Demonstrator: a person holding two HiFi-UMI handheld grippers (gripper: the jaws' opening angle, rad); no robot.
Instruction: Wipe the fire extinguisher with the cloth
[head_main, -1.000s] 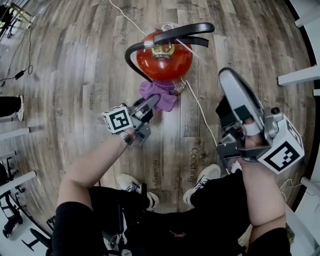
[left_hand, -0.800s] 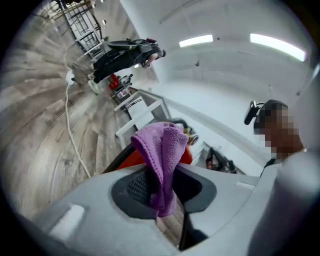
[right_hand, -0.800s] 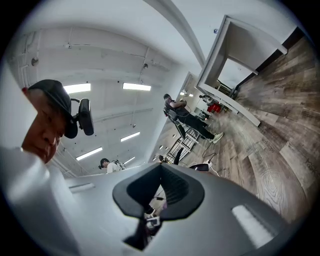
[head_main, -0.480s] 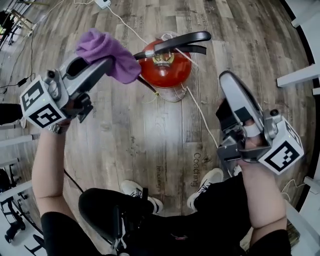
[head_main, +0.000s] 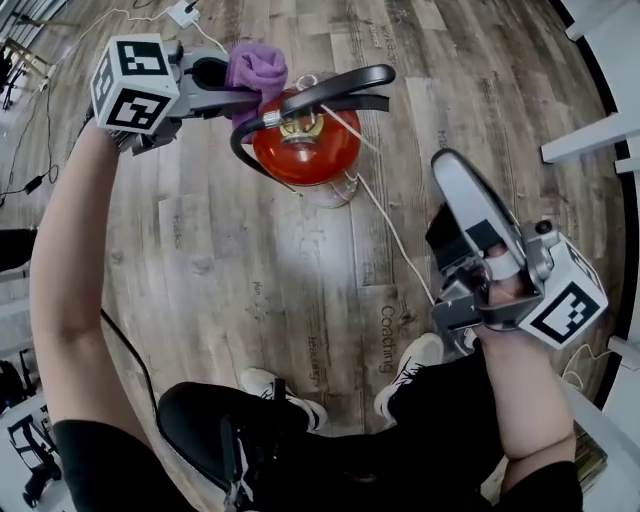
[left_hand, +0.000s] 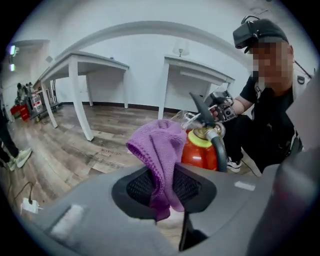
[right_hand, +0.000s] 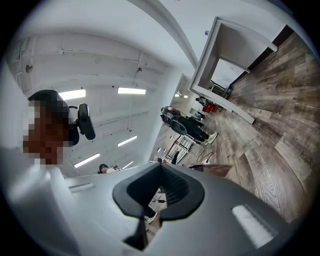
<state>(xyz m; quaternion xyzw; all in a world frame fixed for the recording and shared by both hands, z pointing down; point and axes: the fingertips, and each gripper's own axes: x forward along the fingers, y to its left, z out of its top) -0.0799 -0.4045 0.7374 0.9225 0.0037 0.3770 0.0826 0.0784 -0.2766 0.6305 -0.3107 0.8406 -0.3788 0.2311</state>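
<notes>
- Cloth (head_main: 256, 66), purple, is pinched between the left gripper's (head_main: 232, 88) jaws and bunches up above them.
- It is just beside the black handle (head_main: 340, 84) of the red fire extinguisher (head_main: 306, 152), which stands upright on the wooden floor (head_main: 230, 260).
- Right gripper (head_main: 452, 162) is well apart, with its jaws together and nothing in them.

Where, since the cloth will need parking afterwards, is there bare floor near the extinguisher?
Bare wood floor lies between the fire extinguisher and the shoes. Right of it a white cable crosses; its top is crowded by the left gripper holding the purple cloth.
</notes>
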